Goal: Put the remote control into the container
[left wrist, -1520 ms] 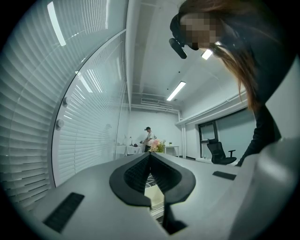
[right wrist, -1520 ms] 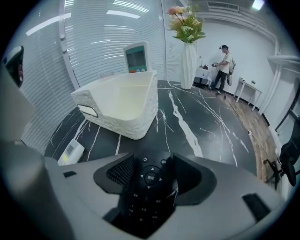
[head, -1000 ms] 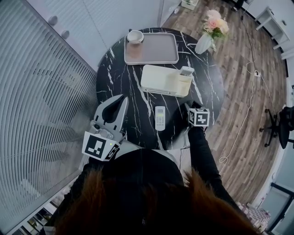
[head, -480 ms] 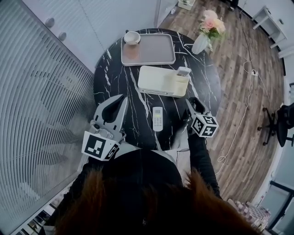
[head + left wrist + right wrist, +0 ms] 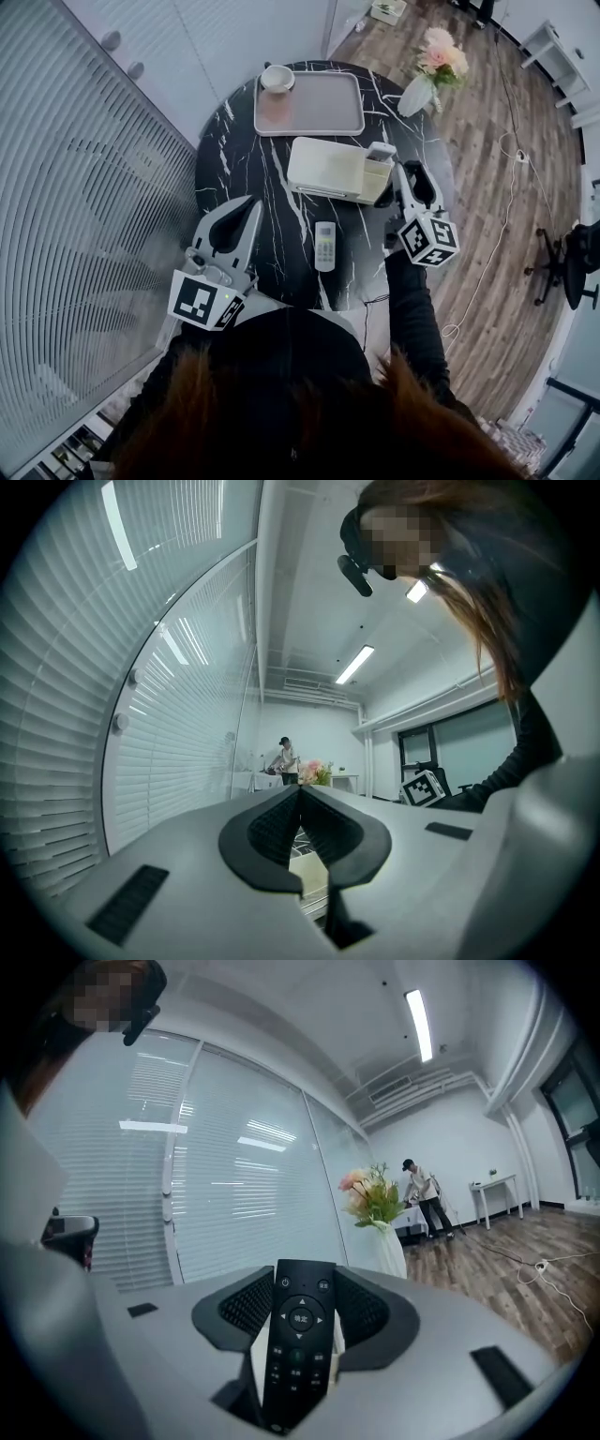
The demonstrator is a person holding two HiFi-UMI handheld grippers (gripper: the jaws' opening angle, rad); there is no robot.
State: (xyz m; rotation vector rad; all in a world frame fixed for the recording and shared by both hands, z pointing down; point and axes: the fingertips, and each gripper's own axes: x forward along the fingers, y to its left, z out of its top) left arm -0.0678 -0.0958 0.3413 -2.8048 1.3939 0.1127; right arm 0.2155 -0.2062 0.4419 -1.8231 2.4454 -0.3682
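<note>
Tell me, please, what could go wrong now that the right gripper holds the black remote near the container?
The black remote sits tilted in the right gripper, so it might slip. The end slot of the container already holds a white remote, which it could knock. The flower vase stands nearby; a wide swing might tip it.

Three remotes: a black remote, a white remote near the front edge of the table, a grey remote. One container, one tray, one cup, one vase.
</note>
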